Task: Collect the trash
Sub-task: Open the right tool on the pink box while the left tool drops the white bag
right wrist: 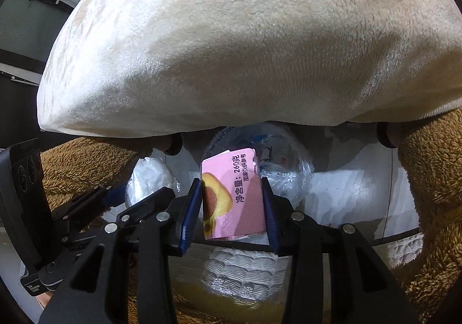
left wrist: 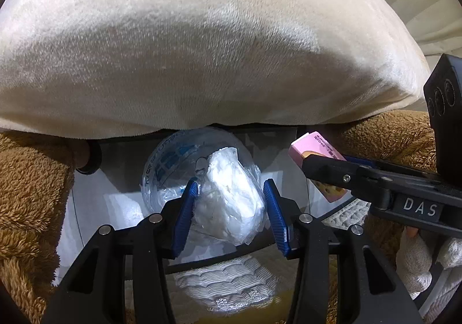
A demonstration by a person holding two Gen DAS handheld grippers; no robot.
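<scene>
Cream cushion (left wrist: 202, 43) overhangs the bin (left wrist: 95, 208); opening below looks narrow.

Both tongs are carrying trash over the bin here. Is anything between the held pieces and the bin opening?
Nothing visible. The left tongs hold a white crumpled wad, the right tongs a pink wrapper. Both hang above the bin, where a clear plastic lid already lies.

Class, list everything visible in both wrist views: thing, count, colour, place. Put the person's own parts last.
Cushion: one, cream, filling the top.
Plush fabric: brown, at both sides.
Bin: one, white-lined, below both claws, clear plastic packaging inside.
Wad of white trash in clear wrap: one, in left claw.
Pink wrapper: one, fruit picture, in right claw.
Gloved hand: one, white, lower right of left view.
</scene>
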